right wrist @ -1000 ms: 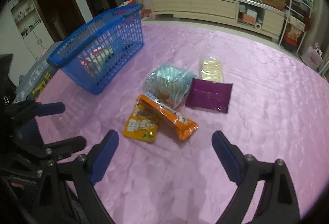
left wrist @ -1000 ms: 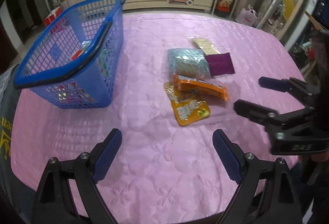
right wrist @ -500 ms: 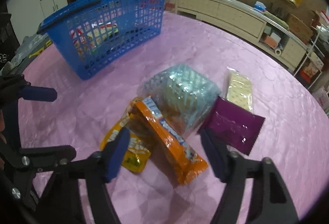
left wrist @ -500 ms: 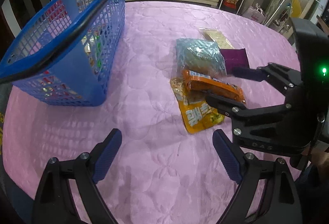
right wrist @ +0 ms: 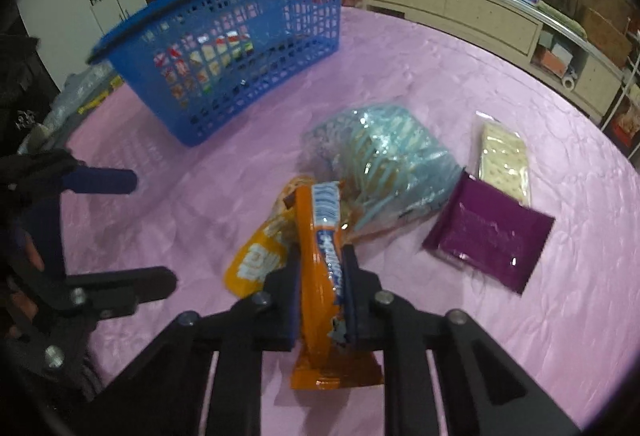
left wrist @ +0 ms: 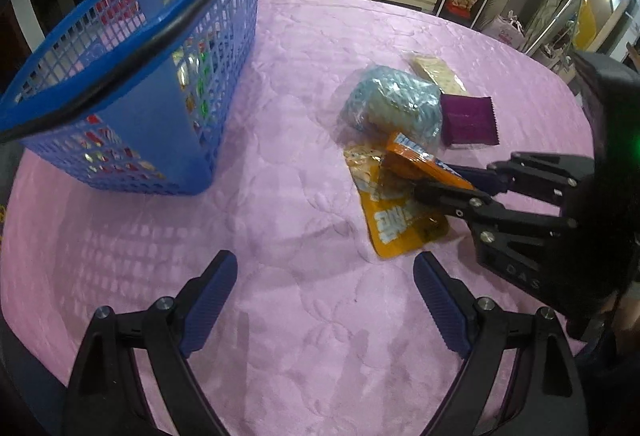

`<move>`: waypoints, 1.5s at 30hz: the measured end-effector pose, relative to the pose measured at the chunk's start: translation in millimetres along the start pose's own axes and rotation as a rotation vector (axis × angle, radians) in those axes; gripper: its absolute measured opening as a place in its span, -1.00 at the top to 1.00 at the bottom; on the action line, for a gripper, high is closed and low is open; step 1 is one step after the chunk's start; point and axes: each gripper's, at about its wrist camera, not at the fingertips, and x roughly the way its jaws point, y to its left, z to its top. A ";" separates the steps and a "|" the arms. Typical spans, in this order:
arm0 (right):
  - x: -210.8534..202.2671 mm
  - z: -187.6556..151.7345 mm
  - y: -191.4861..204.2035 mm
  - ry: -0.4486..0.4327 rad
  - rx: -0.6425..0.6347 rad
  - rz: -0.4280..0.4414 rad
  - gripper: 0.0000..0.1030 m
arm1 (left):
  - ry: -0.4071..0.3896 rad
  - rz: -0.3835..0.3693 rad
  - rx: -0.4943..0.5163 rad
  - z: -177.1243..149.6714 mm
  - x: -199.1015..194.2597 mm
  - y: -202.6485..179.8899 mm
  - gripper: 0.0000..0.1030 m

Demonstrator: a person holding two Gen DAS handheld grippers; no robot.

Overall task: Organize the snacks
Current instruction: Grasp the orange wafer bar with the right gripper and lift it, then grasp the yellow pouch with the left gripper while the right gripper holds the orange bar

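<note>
Near the middle of the worktop (left wrist: 280,316), which is covered with a pink quilted cloth, the right gripper (right wrist: 322,280) is clamping the long orange snack pack (right wrist: 320,276); its jaws have just been closing, and now the pads are pressing on both sides of the pack. The pack is still lying partly over the yellow pouch (right wrist: 256,260) and is touching the light blue bag (right wrist: 380,156). The purple packet (right wrist: 488,236) and the clear cracker packet (right wrist: 504,160) are lying toward the right edge. The left gripper (left wrist: 324,296) is hanging with its jaws wide apart above bare cloth near the front edge, grasping nothing. The blue basket (left wrist: 132,116), already holding some snacks, is standing toward the left edge. I judge that the picking step is in hand. The next move is probably calling for a straight lift, so the yellow pouch is not dragged along, and then a carry over the basket rim before releasing.
</note>
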 end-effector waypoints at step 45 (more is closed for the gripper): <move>-24.0 -19.4 -71.1 0.030 0.336 -0.028 0.58 | 0.158 0.100 0.058 52.2 79.6 -66.3 -0.28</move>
